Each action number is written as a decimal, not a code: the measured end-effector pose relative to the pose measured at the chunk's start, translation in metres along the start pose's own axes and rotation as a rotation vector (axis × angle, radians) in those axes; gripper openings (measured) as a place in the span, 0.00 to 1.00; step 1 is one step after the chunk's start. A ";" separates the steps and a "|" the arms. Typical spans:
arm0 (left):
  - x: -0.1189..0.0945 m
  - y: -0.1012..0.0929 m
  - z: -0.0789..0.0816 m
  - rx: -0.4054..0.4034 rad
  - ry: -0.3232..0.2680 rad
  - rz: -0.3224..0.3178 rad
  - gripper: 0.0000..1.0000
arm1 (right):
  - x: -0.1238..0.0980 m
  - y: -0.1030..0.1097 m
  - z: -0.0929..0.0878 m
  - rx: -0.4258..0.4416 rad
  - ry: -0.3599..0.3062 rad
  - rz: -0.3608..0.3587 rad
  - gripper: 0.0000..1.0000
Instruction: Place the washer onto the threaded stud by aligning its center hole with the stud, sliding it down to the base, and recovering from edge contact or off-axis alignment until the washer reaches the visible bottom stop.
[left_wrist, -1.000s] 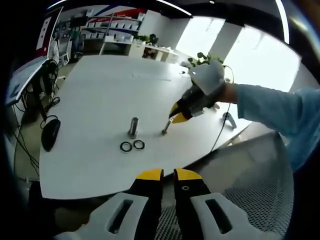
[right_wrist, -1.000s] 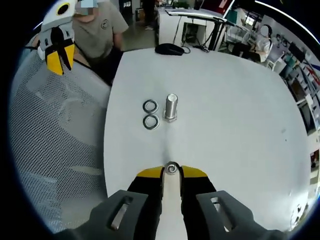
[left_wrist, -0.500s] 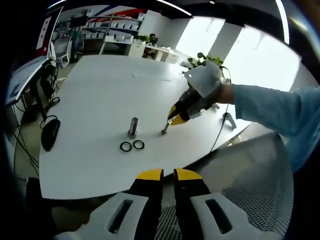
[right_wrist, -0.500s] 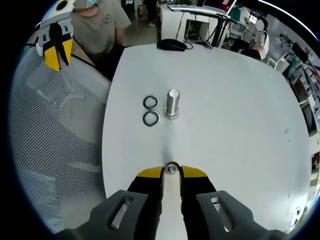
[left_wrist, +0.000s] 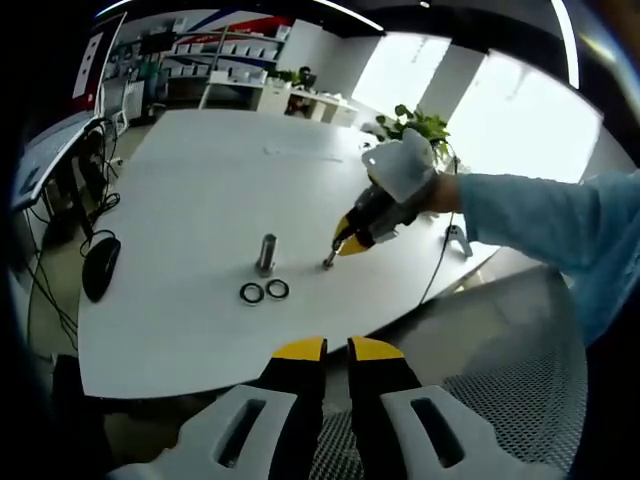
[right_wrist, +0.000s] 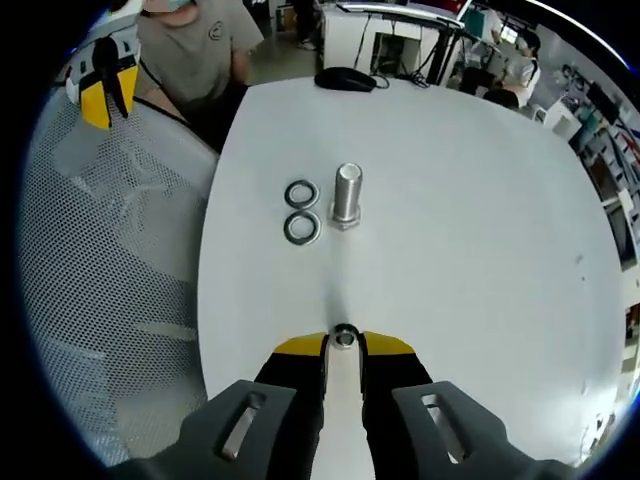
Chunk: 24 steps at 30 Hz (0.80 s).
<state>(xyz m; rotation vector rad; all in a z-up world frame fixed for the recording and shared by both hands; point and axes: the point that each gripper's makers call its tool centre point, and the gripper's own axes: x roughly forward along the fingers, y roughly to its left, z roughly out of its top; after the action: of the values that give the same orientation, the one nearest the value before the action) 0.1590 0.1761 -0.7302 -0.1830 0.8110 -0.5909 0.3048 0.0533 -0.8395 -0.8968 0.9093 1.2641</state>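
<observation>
An upright threaded stud (left_wrist: 266, 253) (right_wrist: 346, 195) with a hex base stands on the white table (left_wrist: 200, 180). Two dark washers (left_wrist: 252, 293) (left_wrist: 278, 289) lie flat beside it, also seen as washers (right_wrist: 301, 192) (right_wrist: 301, 229) left of the stud. My right gripper (left_wrist: 350, 240) (right_wrist: 344, 345), held by a gloved hand, is shut on a slim metal bolt (left_wrist: 329, 260) (right_wrist: 344, 337) whose lower end touches the table right of the stud. My left gripper (left_wrist: 337, 350) (right_wrist: 99, 95) hangs off the table's near edge, jaws together with nothing between them.
A black computer mouse (left_wrist: 100, 268) (right_wrist: 347, 78) lies near one table edge. A mesh chair back (right_wrist: 110, 260) stands beside the table. A person in a grey shirt (right_wrist: 195, 45) is at the far side. A small clamp (left_wrist: 458, 240) sits by the right edge.
The right gripper has leaned a little up and toward the stud, the slim bolt still in it. Stud and washers have not moved; the left gripper stays put.
</observation>
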 end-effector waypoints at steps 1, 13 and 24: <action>0.000 0.000 0.000 0.000 0.000 0.000 0.06 | 0.001 0.000 -0.001 -0.001 0.002 0.002 0.13; 0.001 0.001 0.000 -0.003 0.004 0.001 0.05 | 0.016 0.002 -0.006 -0.012 0.030 0.022 0.13; 0.001 0.001 0.000 -0.004 0.004 0.001 0.05 | 0.022 0.003 -0.008 -0.032 0.049 0.026 0.13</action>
<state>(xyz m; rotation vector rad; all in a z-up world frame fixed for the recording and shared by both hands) 0.1597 0.1761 -0.7311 -0.1849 0.8163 -0.5894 0.3034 0.0540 -0.8627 -0.9480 0.9445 1.2870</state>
